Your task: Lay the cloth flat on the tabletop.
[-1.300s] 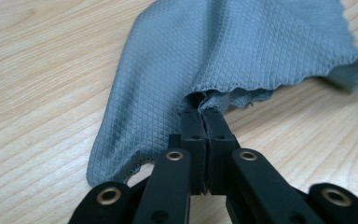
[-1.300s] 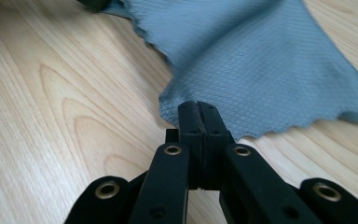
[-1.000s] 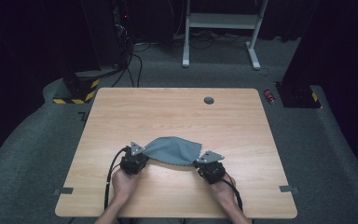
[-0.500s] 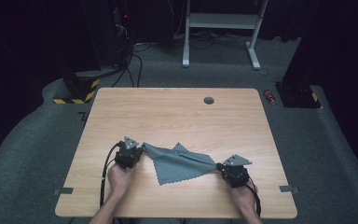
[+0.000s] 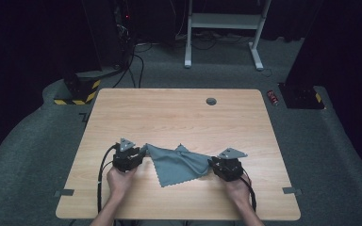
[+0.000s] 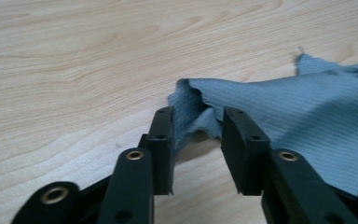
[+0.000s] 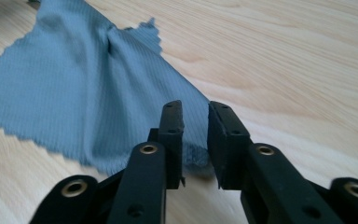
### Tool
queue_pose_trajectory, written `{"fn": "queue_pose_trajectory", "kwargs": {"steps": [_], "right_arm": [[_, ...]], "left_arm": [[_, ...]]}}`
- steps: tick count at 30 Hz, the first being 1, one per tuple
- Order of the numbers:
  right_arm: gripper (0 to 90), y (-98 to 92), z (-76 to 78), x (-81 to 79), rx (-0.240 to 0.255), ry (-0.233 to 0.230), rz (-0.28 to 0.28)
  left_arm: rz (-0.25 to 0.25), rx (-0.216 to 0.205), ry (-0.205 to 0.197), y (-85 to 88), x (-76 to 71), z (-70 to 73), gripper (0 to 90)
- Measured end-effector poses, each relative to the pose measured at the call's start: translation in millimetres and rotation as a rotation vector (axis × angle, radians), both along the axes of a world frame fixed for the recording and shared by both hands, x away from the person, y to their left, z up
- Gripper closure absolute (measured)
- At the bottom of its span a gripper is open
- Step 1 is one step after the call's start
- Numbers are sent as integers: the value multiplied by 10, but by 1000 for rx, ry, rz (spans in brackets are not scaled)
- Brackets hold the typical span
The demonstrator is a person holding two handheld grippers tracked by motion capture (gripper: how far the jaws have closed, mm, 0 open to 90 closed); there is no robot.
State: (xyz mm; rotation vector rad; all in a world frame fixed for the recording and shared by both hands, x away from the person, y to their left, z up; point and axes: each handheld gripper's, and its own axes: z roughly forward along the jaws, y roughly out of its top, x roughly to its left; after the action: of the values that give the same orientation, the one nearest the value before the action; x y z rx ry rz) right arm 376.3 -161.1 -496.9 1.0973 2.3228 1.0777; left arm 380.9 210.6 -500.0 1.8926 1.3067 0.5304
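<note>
Left tool (image 5: 140, 153) at the cloth's (image 5: 179, 165) left corner, just opening, jaws apart with the bunched corner loose between them. Grey-blue cloth spread flat on the tabletop (image 5: 179, 113) between both tools, near the front edge. Right tool (image 5: 212, 163) at the right corner, also just opening, jaws parted narrowly, cloth edge between, unpinched.

Ribbed matt grey-blue cloth (image 5: 176, 164) on smooth, pale wood-grain table (image 5: 179, 113).
</note>
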Motion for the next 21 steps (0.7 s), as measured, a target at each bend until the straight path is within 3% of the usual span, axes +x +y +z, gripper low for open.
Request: {"fn": "queue_pose_trajectory", "kwargs": {"steps": [2,6,10,12,17,20,21], "right_arm": [[725,86,1,49,1,12,11],[683,204,-35,120,-19,25,18],[676,280,-131,135,-57,56,29],[675,312,-176,97,-73,68,42],[674,391,-201,-157,-94,41,108],[671,411,-189,-204,-101,50,127],[664,407,-175,-200,-83,64,136]], "left_arm": [[-27,-11,10,-29,-32,6,604],[-73,8,25,-149,-91,-30,551],[-78,33,38,-261,-101,-111,493],[-82,36,44,-303,-99,-146,464],[-91,53,50,-370,-94,-206,425],[-86,73,30,-371,-94,-234,421],[-88,73,26,-365,-92,-237,421]]}}
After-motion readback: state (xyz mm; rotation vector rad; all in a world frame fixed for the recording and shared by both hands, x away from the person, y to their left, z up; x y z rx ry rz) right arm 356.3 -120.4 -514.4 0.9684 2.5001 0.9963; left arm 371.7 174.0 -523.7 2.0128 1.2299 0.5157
